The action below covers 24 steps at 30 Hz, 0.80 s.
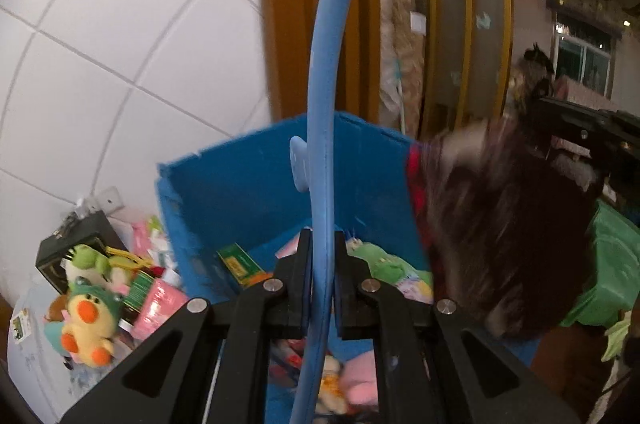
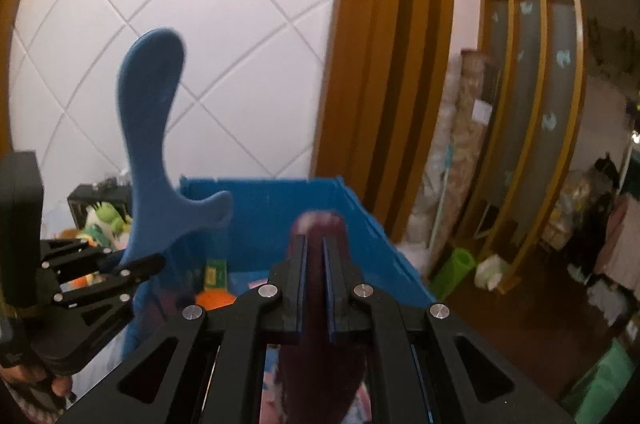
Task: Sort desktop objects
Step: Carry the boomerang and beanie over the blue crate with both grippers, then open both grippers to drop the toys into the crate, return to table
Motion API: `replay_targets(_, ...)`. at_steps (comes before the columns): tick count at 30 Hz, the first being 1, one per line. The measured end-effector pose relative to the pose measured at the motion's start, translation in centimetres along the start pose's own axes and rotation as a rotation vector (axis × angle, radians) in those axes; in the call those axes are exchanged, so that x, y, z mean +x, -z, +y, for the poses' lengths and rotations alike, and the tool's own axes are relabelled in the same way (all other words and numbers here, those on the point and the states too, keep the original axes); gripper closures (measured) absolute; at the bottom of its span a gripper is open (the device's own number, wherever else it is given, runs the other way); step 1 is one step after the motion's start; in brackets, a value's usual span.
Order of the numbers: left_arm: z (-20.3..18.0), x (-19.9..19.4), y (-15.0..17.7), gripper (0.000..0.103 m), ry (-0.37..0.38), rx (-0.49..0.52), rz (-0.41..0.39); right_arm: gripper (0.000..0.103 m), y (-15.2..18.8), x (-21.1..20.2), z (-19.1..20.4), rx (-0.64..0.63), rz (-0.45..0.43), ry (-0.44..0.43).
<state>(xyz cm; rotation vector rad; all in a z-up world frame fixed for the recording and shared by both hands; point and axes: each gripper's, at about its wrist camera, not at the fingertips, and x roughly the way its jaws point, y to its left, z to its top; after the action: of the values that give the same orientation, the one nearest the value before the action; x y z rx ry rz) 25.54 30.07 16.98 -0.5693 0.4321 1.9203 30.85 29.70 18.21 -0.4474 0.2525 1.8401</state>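
Note:
My left gripper is shut on a long curved blue plastic piece, held upright over the open blue bin. In the right wrist view the left gripper holds that blue piece at the bin's left. My right gripper is shut on a dark furry plush toy over the blue bin. In the left wrist view the plush is blurred at the bin's right edge. The bin holds a green box, a green plush and other toys.
Left of the bin lie a yellow duck plush, a frog plush, a pink roll and a black box. White tiled wall behind; wooden door frame to the right. Green items on the floor at right.

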Motion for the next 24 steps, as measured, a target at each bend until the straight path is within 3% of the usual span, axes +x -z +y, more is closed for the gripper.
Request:
replay_targets(4, -3.1, 2.5, 0.7, 0.095, -0.002, 0.026, 0.091, 0.098, 2.0, 2.7, -2.6, 0.006, 0.052, -0.031)
replay_targets(14, -4.2, 4.6, 1.9, 0.093, -0.067, 0.056, 0.190, 0.096, 6.8, 6.1, -5.2, 0.061, 0.172, -0.114)
replay_targets(17, -4.1, 4.6, 2.2, 0.077, -0.073, 0.054, 0.193, 0.095, 7.6, 6.2, -5.7, 0.078, 0.184, -0.110)
replay_targets(19, -4.0, 4.2, 2.5, 0.046, -0.071, 0.053, 0.176, 0.086, 7.7, 6.3, -6.0, 0.091, 0.187, -0.101)
replay_targets(21, -3.7, 3.7, 2.7, 0.039, -0.053, 0.082, 0.145, 0.063, 7.9, 6.1, -6.4, 0.104, 0.188, -0.093)
replay_targets(24, -3.3, 2.7, 2.8, 0.039, -0.053, 0.065, 0.115, 0.028, 8.2, 5.6, -6.4, 0.107, 0.179, -0.078)
